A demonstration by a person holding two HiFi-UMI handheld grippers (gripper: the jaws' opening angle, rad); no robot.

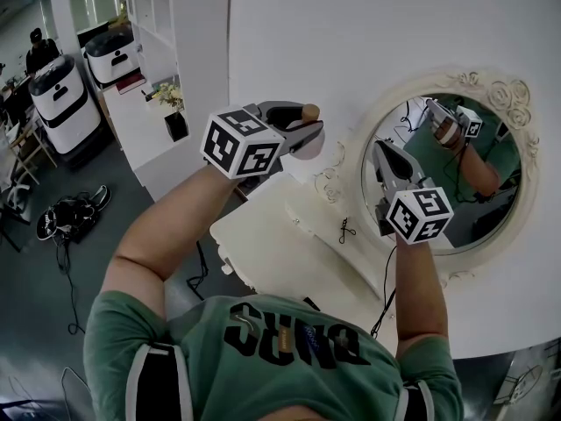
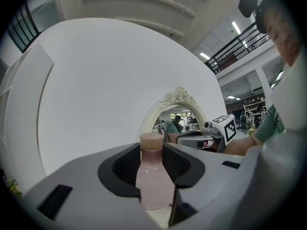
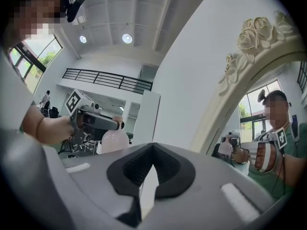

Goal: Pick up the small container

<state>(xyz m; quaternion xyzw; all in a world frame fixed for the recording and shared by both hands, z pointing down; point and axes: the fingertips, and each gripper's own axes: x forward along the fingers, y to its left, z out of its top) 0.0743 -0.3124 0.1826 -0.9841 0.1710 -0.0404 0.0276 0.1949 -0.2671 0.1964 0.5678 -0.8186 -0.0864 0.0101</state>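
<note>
The small container (image 1: 304, 139) is a pale pink bottle with a tan cap. My left gripper (image 1: 307, 134) is shut on its body and holds it upright in the air, left of the oval mirror (image 1: 351, 160). In the left gripper view the bottle (image 2: 153, 181) stands between the dark pads (image 2: 125, 169), cap uppermost. My right gripper (image 1: 379, 147) hangs in front of the mirror with its jaws together and nothing in them. The right gripper view shows its tips (image 3: 153, 147) meeting, and the bottle (image 3: 114, 140) beyond at the left. The mirror (image 3: 240, 71) reflects both grippers.
A white dresser top (image 1: 280, 235) lies below the grippers, with a black cable (image 1: 346, 231) on it. A white wall (image 1: 368, 24) is straight ahead. At the left are a white shelf unit (image 1: 166, 24), a potted plant (image 1: 175, 112), two white service robots (image 1: 61, 103) and a bag (image 1: 70, 217) on the floor.
</note>
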